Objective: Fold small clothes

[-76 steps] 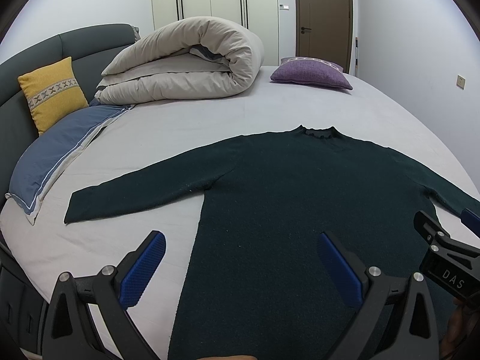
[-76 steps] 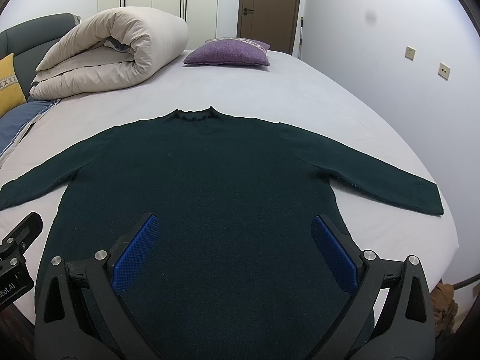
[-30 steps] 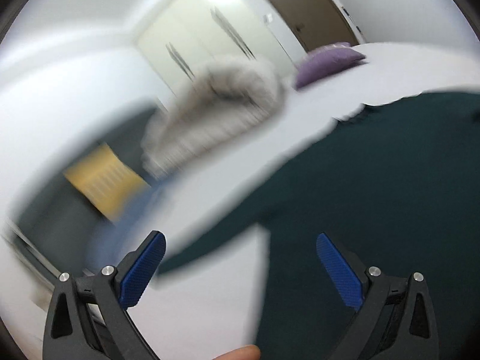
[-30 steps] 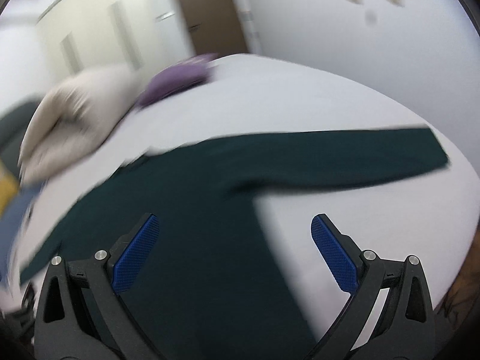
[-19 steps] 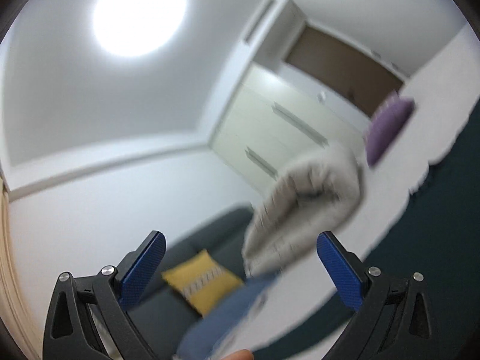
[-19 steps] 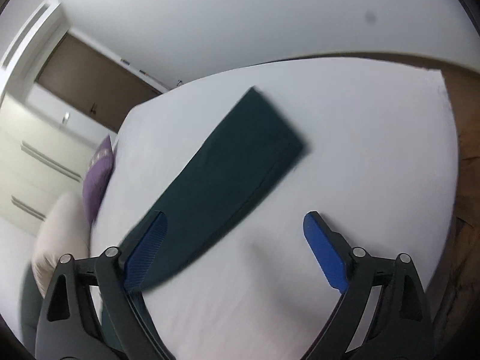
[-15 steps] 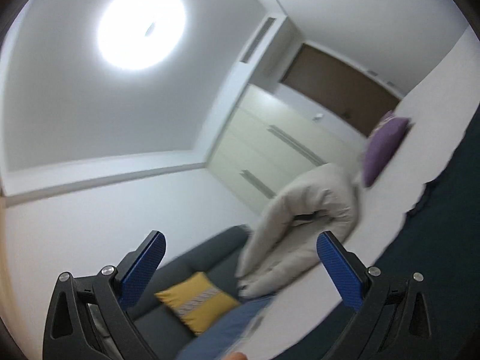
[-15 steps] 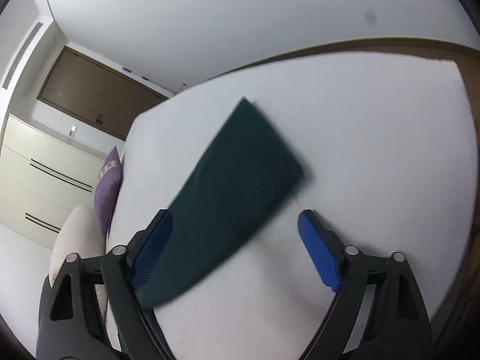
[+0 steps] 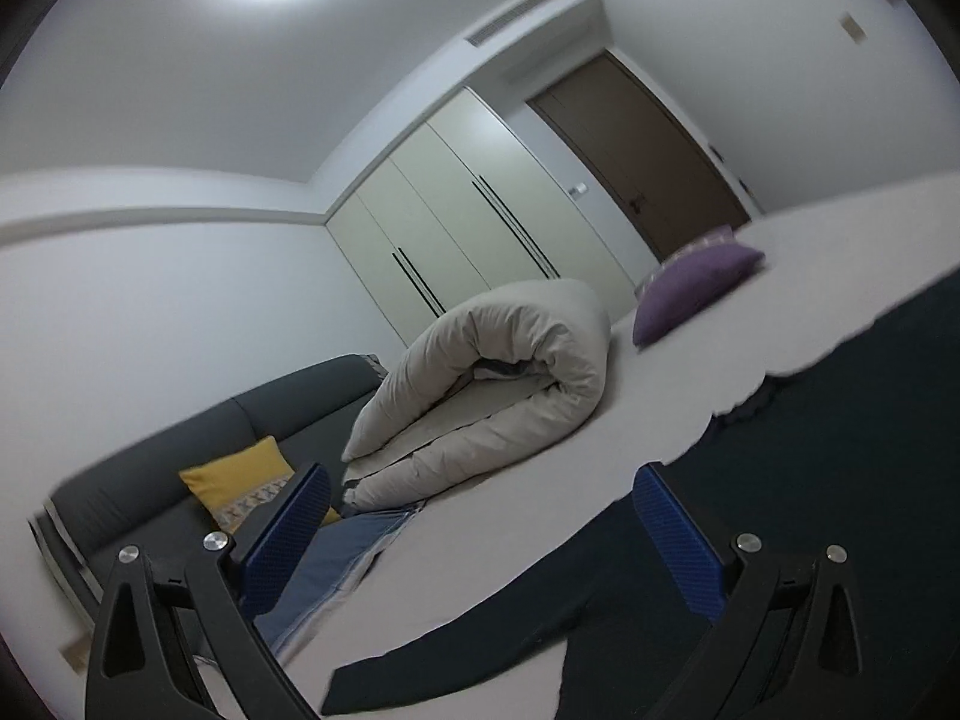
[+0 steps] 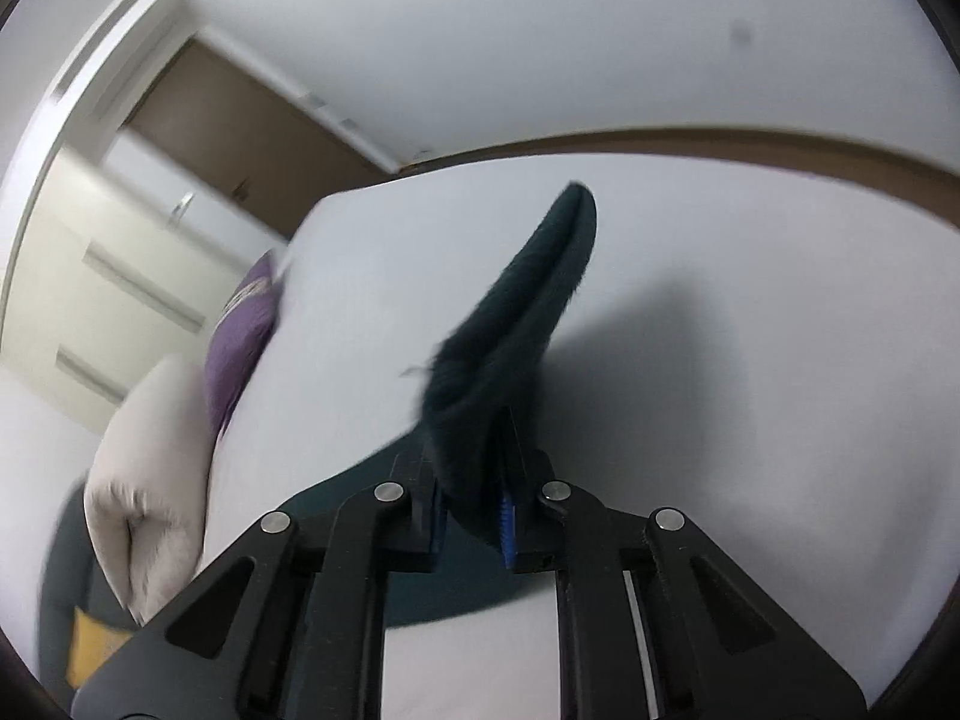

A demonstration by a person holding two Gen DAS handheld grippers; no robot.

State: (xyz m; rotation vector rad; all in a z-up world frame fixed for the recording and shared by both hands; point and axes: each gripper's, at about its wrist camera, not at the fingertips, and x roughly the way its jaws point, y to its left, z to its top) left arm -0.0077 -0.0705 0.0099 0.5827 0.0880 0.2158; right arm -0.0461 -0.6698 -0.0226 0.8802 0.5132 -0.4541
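Note:
A dark green sweater (image 9: 840, 480) lies flat on the white bed, its left sleeve (image 9: 456, 654) stretched toward the lower left. My left gripper (image 9: 480, 534) is open and empty, held above the sleeve and tilted up toward the room. My right gripper (image 10: 474, 510) is shut on the sweater's right sleeve (image 10: 516, 312), which stands up from the jaws with its cuff pointing away, lifted off the bed.
A rolled beige duvet (image 9: 498, 384), a purple cushion (image 9: 696, 288), a yellow cushion (image 9: 246, 480) and a blue pillow (image 9: 336, 558) lie at the head of the bed (image 10: 750, 390). A grey headboard (image 9: 180, 450), wardrobes and a brown door stand behind.
My right gripper went to the right sleeve's cuff, shut on it and lifted it. My left gripper swung left and tilted upward, staying open.

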